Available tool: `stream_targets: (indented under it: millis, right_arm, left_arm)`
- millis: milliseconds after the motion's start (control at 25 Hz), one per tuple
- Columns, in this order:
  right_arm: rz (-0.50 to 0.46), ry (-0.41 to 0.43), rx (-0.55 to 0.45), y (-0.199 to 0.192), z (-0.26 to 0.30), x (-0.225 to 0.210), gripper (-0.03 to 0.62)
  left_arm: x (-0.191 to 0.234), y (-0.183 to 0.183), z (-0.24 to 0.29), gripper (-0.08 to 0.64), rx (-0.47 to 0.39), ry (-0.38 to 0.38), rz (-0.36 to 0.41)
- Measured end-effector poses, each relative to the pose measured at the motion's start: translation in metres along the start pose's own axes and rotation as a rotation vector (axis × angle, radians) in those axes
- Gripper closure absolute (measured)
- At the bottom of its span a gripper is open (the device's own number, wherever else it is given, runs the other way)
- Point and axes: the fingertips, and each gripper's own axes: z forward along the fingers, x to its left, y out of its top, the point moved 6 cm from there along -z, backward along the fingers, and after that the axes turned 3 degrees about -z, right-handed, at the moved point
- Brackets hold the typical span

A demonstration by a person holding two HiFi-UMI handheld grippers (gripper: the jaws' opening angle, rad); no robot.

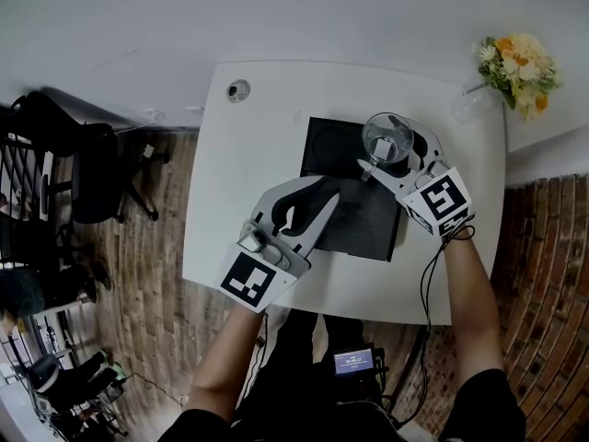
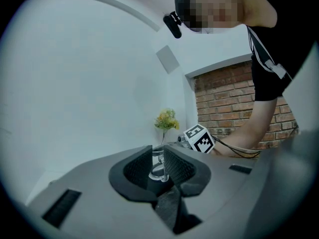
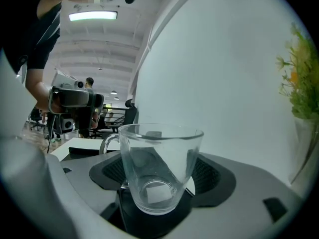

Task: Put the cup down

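Observation:
A clear glass cup (image 1: 386, 137) with a handle sits between the jaws of my right gripper (image 1: 394, 147), which is shut on its sides, over the far right corner of a black mat (image 1: 366, 230). In the right gripper view the cup (image 3: 159, 169) stands upright and empty in my right gripper (image 3: 159, 176); whether its base touches the mat I cannot tell. My left gripper (image 1: 329, 190) hovers over the mat's left part, its jaws a narrow gap apart and holding nothing. Through the gap of the left gripper (image 2: 158, 159) I see the cup (image 2: 158, 166) farther off.
The mat lies on a white table (image 1: 241, 178) with a round cable hole (image 1: 238, 90) at the far left. A vase of yellow flowers (image 1: 518, 66) stands at the far right corner. A black office chair (image 1: 92, 178) stands on the floor to the left.

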Motion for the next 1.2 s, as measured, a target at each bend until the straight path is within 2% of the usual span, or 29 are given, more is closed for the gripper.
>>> stream_targets:
  millis: [520, 800, 1200]
  right_arm:
    - [0.018, -0.028, 0.002, -0.002, -0.003, 0.001, 0.216]
    - [0.047, -0.020, 0.003, -0.002, -0.003, 0.002, 0.216]
    - [0.038, -0.019, 0.001, -0.002, -0.012, 0.001, 0.216]
  left_arm:
    - [-0.003, -0.001, 0.000, 0.499, -0.002, -0.014, -0.007]
    - [-0.003, 0.000, -0.005, 0.499, -0.009, -0.013, -0.008]
    - [-0.003, 0.000, -0.008, 0.499, -0.005, -0.010, -0.008]
